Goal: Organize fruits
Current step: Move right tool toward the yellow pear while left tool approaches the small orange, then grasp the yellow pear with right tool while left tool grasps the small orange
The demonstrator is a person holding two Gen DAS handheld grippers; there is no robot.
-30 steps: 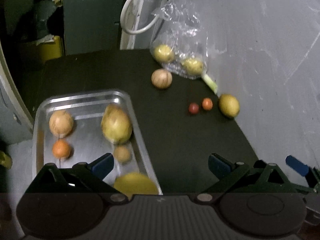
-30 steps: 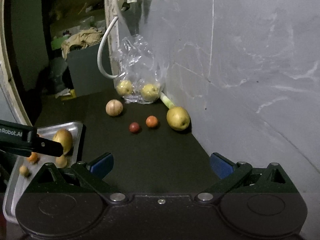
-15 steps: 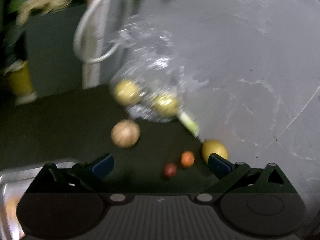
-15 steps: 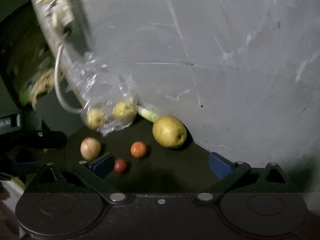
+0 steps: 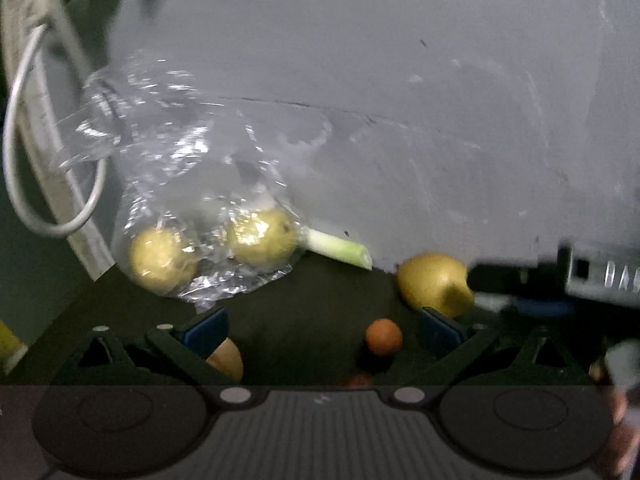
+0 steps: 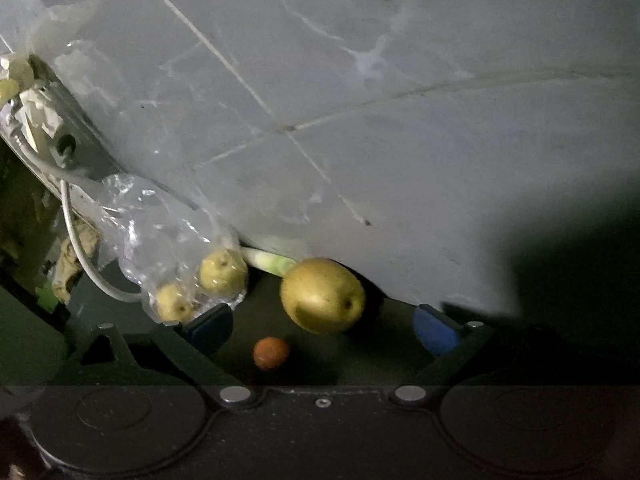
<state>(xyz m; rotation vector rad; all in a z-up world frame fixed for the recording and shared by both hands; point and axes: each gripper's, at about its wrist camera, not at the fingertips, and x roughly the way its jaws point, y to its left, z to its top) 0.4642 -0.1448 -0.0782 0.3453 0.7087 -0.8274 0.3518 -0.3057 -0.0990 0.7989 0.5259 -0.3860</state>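
Right claw (image 6: 324,330) spread wide, empty, pear (image 6: 322,295) just ahead; round pear against wall (image 6: 400,120) may roll from closing fingers.

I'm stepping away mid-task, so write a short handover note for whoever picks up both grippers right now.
Left hand-held gripper: open, empty.
Right hand-held gripper: open, empty, lined up on the loose yellow pear by the wall.
Also on the dark table: small orange fruit, a tan round fruit by the left finger, two pears in the clear bag.
The tray is out of view, so what is done cannot be confirmed.
Left: collect these fruits.
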